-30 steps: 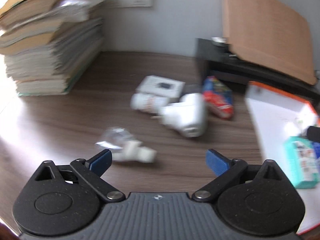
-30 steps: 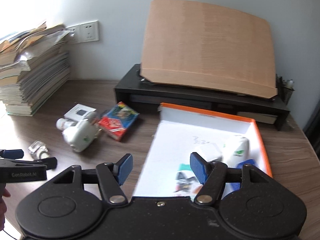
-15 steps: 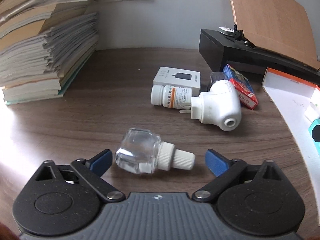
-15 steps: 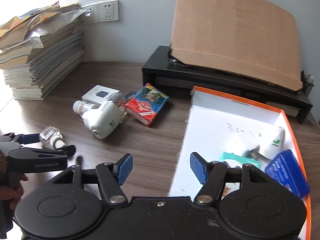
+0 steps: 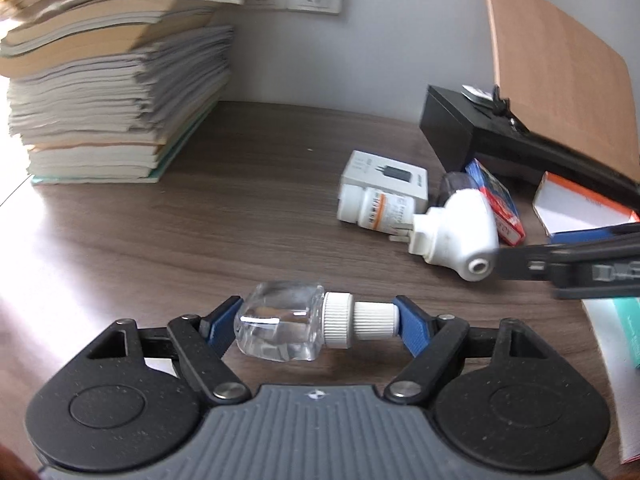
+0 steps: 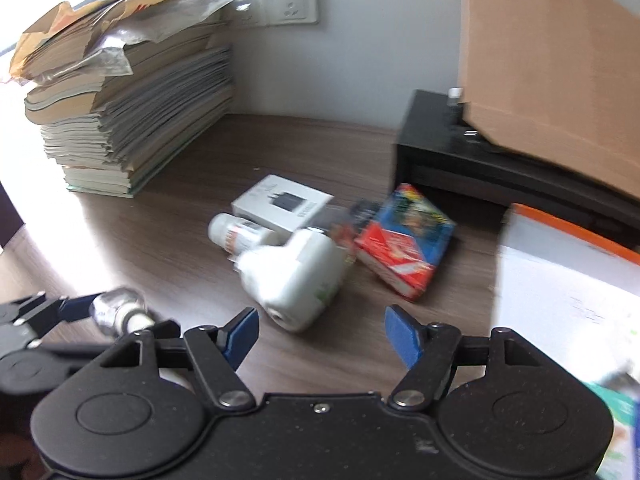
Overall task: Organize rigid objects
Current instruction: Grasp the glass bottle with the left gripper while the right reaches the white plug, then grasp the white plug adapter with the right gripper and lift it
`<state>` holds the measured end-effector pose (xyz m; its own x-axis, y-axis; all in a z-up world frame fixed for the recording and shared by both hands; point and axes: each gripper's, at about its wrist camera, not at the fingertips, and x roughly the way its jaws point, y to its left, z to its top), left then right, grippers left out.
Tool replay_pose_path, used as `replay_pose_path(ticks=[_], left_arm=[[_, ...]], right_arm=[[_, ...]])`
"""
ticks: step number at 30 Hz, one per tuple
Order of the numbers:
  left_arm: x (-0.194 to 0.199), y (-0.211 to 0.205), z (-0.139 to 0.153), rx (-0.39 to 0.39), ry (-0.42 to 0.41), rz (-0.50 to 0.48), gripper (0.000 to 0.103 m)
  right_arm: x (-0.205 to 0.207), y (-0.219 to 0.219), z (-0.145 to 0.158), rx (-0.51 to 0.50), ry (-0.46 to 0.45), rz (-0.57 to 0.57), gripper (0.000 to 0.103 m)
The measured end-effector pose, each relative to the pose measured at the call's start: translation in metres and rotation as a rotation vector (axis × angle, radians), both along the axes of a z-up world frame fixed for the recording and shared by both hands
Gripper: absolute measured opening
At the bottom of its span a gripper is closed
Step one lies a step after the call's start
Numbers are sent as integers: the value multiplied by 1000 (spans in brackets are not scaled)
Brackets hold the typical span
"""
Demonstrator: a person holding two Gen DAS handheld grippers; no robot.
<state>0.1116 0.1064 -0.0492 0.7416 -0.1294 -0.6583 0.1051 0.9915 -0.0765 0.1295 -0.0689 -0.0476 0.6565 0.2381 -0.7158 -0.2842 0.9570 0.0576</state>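
Observation:
A clear glass bottle [image 5: 280,328] with a white ribbed cap lies on its side on the dark wooden desk. My left gripper [image 5: 316,320] has it lengthwise between its closing jaws, one blue pad on the base and the other on the cap tip. The right wrist view shows that same bottle [image 6: 116,312] at the lower left. My right gripper [image 6: 320,332] hovers with its jaws opening and nothing between them. A white plug-in device [image 6: 296,280] lies just ahead of it. One dark finger of the right gripper [image 5: 560,268] reaches in from the right in the left wrist view.
Behind the plug-in device lie a white pill bottle [image 6: 240,236], a white charger box [image 6: 284,200] and a red card box [image 6: 404,248]. An orange-rimmed white tray [image 6: 560,232] is at right, a black stand [image 6: 440,152] with a cardboard sheet behind, a book stack [image 6: 132,108] at left.
My left gripper moved forward around the clear bottle and its jaws closed onto both ends. My right gripper swung left from the tray toward the white plug-in device and widened.

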Motion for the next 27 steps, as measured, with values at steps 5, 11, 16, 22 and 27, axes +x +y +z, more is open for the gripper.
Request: replay_pose_path(ticks=[5, 11, 16, 22, 27], left_arm=[[-7, 17, 10, -32, -2, 56, 82], [-11, 26, 12, -52, 6, 82, 82], [-12, 25, 12, -64, 7, 85, 82], [-11, 19, 15, -84, -2, 79, 82], [-9, 5, 24, -99, -15, 42, 82]], right_arm=[[27, 21, -16, 7, 27, 34, 87], [50, 38, -30, -9, 23, 26, 96], [62, 39, -37, 28, 35, 29, 95], [49, 28, -30, 54, 34, 21, 94], [22, 12, -9, 47, -11, 13, 94]])
